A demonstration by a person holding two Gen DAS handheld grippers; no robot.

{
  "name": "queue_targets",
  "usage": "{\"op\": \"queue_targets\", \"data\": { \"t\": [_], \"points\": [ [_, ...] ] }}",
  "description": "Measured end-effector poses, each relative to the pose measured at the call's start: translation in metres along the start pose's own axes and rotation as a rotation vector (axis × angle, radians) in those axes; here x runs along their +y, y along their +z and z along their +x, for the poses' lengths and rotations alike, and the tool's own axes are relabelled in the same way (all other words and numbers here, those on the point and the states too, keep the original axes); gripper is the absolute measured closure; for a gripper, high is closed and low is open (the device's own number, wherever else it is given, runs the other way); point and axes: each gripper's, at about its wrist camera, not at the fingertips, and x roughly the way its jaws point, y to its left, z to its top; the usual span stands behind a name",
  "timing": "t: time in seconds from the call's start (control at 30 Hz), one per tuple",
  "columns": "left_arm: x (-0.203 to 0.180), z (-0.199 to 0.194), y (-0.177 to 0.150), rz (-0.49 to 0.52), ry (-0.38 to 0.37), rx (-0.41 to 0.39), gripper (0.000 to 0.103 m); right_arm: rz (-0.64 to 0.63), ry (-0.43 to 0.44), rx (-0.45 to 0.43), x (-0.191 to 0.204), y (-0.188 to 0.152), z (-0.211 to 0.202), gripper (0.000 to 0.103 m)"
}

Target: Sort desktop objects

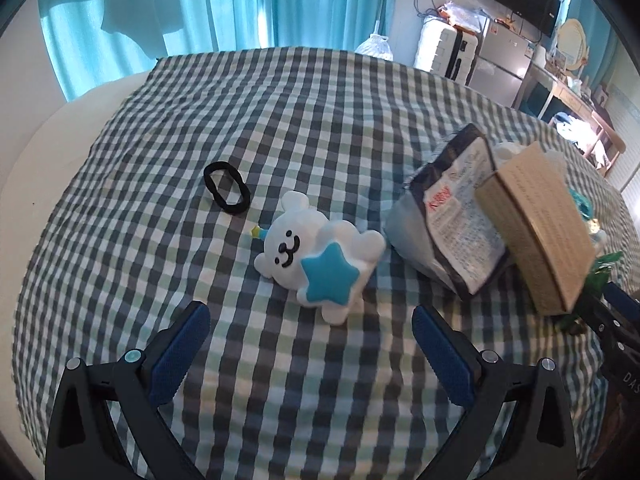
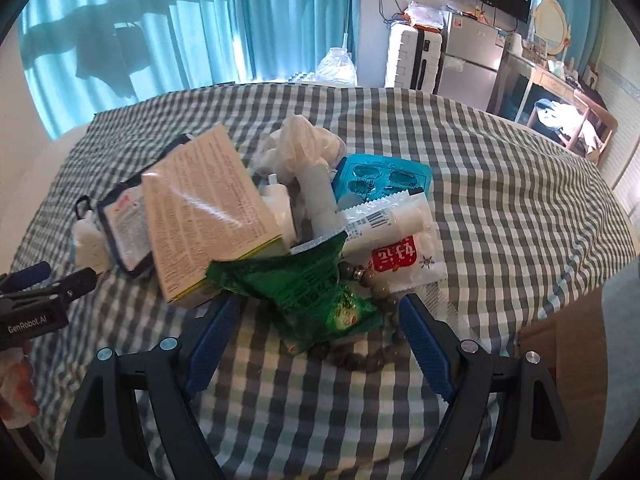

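Observation:
A white plush bear with a blue star (image 1: 316,254) lies on the checked cloth just ahead of my open, empty left gripper (image 1: 310,320). A black hair tie (image 1: 227,188) lies beyond it to the left. A dark snack pouch (image 1: 452,220) and a beige box (image 1: 536,236) lean together at the right. In the right wrist view, my open right gripper (image 2: 316,316) straddles a green packet (image 2: 304,288) at the near edge of a pile: beige box (image 2: 204,208), bead bracelet (image 2: 360,356), white tube (image 2: 384,220), teal blister tray (image 2: 384,180), crumpled white tissue (image 2: 304,144).
The round table carries a green-and-white checked cloth (image 1: 280,112). The left gripper shows at the left edge of the right wrist view (image 2: 36,296). A cardboard box (image 2: 568,348) stands off the table's right side. Curtains, a fridge and shelves are behind.

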Motion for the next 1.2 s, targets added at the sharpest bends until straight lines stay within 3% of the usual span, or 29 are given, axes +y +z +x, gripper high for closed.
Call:
{"op": "queue_targets", "data": {
  "t": [0.1,0.2,0.33,0.4,0.47,0.5,0.53,0.57,0.9,1.2],
  "points": [
    [0.001,0.014,0.005,-0.004,0.004,0.008,0.0,-0.016,-0.017,0.027,0.0,0.004,0.015,0.021],
    [0.004,0.028,0.01,-0.034,-0.017,0.028,0.0,-0.017,-0.007,0.045,-0.002,0.005,0.023,0.042],
    [0.009,0.036,0.018,-0.046,0.016,0.002,0.0,0.005,0.026,0.037,-0.01,0.004,0.019,0.048],
    [0.013,0.037,0.02,-0.07,-0.005,0.001,0.0,0.026,0.069,0.027,-0.016,0.005,0.015,0.06],
    [0.016,0.036,0.021,-0.076,-0.022,-0.005,0.0,0.043,0.083,0.034,-0.023,0.007,0.01,0.062],
    [0.016,0.034,0.02,-0.072,-0.032,-0.007,0.005,0.051,0.089,0.037,-0.024,0.006,0.008,0.063],
    [0.017,0.033,0.019,-0.069,-0.052,-0.005,0.011,0.058,0.094,0.044,-0.026,0.006,0.007,0.064],
    [0.018,0.032,0.019,-0.067,-0.067,0.002,0.025,0.066,0.099,0.054,-0.027,0.005,0.006,0.064],
    [0.023,-0.016,0.002,-0.087,-0.063,-0.011,0.025,0.112,0.128,0.027,-0.032,-0.007,-0.039,0.065],
    [0.015,-0.103,-0.01,-0.086,-0.075,-0.128,0.025,0.087,0.154,-0.043,-0.016,-0.012,-0.11,0.065]
  ]
}}
